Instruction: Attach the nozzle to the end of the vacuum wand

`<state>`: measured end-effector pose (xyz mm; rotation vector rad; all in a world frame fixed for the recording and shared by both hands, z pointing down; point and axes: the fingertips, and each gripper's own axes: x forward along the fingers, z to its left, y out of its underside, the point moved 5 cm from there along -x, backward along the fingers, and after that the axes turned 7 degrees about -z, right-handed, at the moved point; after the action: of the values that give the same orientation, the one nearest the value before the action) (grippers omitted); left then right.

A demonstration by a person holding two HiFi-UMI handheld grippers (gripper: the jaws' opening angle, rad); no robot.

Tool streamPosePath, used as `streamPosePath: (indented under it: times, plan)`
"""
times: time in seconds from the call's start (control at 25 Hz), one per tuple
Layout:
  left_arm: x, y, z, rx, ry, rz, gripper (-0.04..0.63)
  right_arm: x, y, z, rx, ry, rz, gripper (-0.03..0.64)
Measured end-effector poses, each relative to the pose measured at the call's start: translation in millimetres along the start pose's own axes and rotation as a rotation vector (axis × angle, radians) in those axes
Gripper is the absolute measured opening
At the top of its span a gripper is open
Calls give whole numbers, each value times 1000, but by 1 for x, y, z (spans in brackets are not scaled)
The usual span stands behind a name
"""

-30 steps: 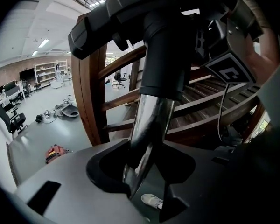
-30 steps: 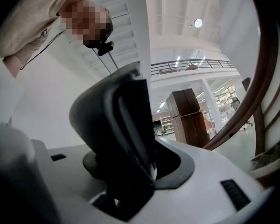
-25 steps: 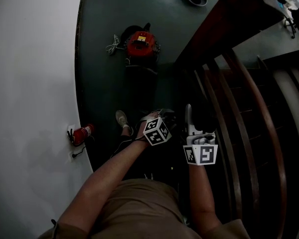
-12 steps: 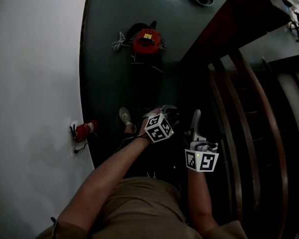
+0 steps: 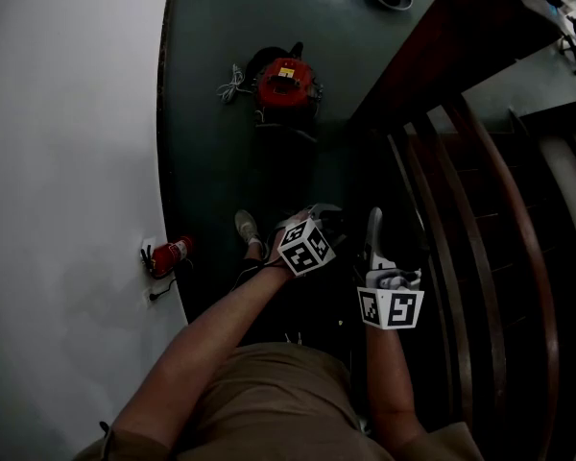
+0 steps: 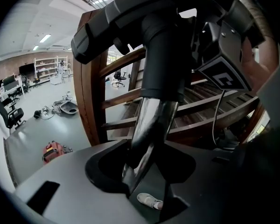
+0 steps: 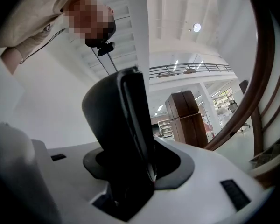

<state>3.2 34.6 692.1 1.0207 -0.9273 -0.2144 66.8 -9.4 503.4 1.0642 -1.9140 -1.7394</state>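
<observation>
The left hand-held gripper [image 6: 144, 171] gripped the wand [image 6: 155, 118], jaws just easing wider; the right hand-held gripper [image 7: 130, 171], just beside it, gripped the nozzle [image 7: 115, 120]. This looked like the joining stage: next, line nozzle with wand's end and push.

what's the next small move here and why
Probably ease the right gripper, shut on the black nozzle, toward the end of the vacuum wand held in the left gripper, lining their axes up first. The right gripper view shows no wand meeting the nozzle, so they look unjoined.
</observation>
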Motion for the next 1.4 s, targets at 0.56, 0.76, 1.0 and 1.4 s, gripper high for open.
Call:
streamPosePath:
  times: [0.56, 0.76, 1.0, 1.4]
  plan:
    - [8, -12, 17, 147, 65, 81, 155, -11, -5, -1, -2, 52, -24, 195]
    - [8, -16, 25, 163, 56, 91, 149, 1, -3, 2, -23, 37, -24, 195]
    - [12, -17, 24, 189, 81, 102, 149, 21, 0, -8, -5, 23, 56, 195]
    - [17, -16, 10, 230, 113, 124, 144, 18, 11, 16, -100, -83, 17, 192]
